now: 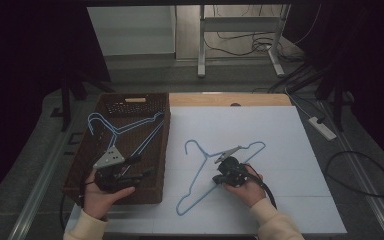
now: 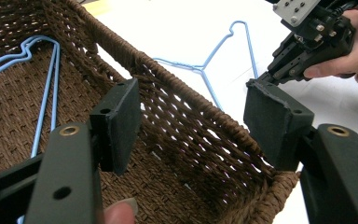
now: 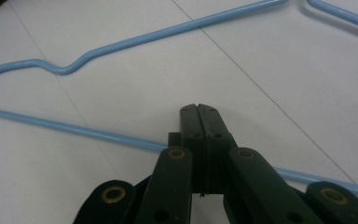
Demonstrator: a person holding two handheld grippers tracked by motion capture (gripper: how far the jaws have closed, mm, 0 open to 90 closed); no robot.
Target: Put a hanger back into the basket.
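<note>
On the white table sheet [image 1: 290, 200], right of the basket, a blue wire hanger [image 1: 203, 165] lies flat, hook pointing toward the far-left. Right gripper [image 1: 221, 166] sits low over the hanger's middle, near the neck. Right gripper view: its jaws are pressed fully together, pads meeting, and the hanger's lower bar [image 3: 74, 130] passes under them at the base of the pads. Can't tell from the frames whether the wire is actually pinched or just lying beneath the closed tips. Right hand [image 1: 247, 187] rests on the sheet behind it.

Left gripper [image 1: 130, 167] hangs over the near end of the brown woven basket [image 1: 80, 165], jaws spread wide, nothing between the pads [image 2: 121, 121]. Left gripper view: the basket's right wall runs between the two jaws, not touching either. More blue hangers [image 1: 125, 127] lie inside the basket toward its far end, well apart from the left gripper.
</note>
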